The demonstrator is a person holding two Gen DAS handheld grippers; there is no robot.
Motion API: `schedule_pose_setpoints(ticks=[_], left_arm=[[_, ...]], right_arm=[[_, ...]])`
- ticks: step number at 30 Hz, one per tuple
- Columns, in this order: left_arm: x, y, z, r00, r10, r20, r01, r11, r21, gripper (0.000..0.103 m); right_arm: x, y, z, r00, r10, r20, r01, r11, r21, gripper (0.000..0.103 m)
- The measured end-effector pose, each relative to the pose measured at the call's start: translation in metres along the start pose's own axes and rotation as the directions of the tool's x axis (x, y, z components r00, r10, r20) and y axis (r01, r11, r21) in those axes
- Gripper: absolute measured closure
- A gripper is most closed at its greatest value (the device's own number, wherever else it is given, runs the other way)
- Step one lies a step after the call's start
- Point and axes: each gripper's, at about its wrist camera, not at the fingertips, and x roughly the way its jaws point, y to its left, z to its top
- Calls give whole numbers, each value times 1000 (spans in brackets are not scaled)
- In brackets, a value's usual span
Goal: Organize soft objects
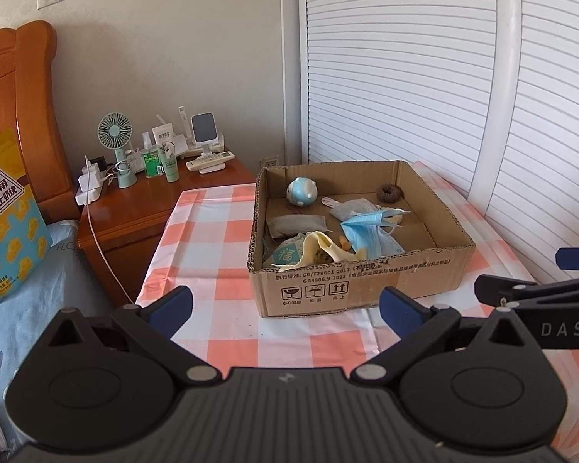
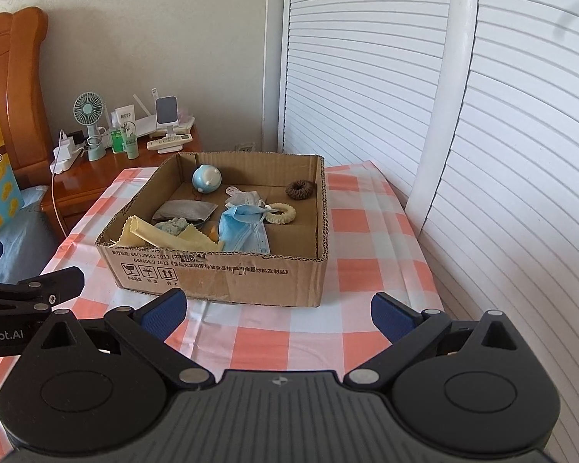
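Note:
An open cardboard box (image 1: 366, 281) (image 2: 220, 274) sits on the checked tablecloth. Inside lie a blue round toy (image 1: 302, 191) (image 2: 207, 179), a brown scrunchie (image 1: 390, 194) (image 2: 299, 190), a cream scrunchie (image 2: 281, 213), blue face masks (image 1: 370, 231) (image 2: 243, 231), a grey pouch (image 1: 295, 225) (image 2: 184, 210) and a yellow cloth (image 1: 320, 252) (image 2: 162, 237). My left gripper (image 1: 285, 305) is open and empty, hovering short of the box's front wall. My right gripper (image 2: 276, 310) is also open and empty, in front of the box. Each gripper shows at the other view's edge.
The pink-and-white checked table (image 1: 212, 231) (image 2: 366, 239) stands against white louvred doors (image 1: 424, 77) (image 2: 482, 115). A wooden nightstand (image 1: 135, 208) (image 2: 77, 189) at the left holds a fan (image 1: 114, 131), bottles, a remote and chargers. A bed with a snack bag (image 1: 7, 223) lies further left.

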Motion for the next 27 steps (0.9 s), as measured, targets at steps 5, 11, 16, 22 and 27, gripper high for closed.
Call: schedule_pose_setpoints(ticks=[5, 11, 16, 22, 27], left_arm=[[1, 0, 0, 1000, 4, -6, -4, 1000, -1, 1], [1, 0, 0, 1000, 5, -12, -5, 1000, -2, 1], [0, 1, -1, 1000, 7, -12, -7, 1000, -3, 1], [1, 0, 0, 1000, 10, -19, -10, 1000, -3, 1], [1, 0, 0, 1000, 11, -20, -11, 1000, -3, 1]], right_arm=[[-1, 0, 0, 1000, -1, 4, 1, 1000, -2, 0], [-2, 0, 0, 1000, 0, 6, 0, 1000, -8, 0], [-2, 0, 0, 1000, -2, 4, 2, 1000, -11, 0], [-3, 0, 0, 1000, -4, 7, 4, 1000, -11, 0], [-4, -1, 0, 1000, -6, 9, 6, 1000, -12, 0]])
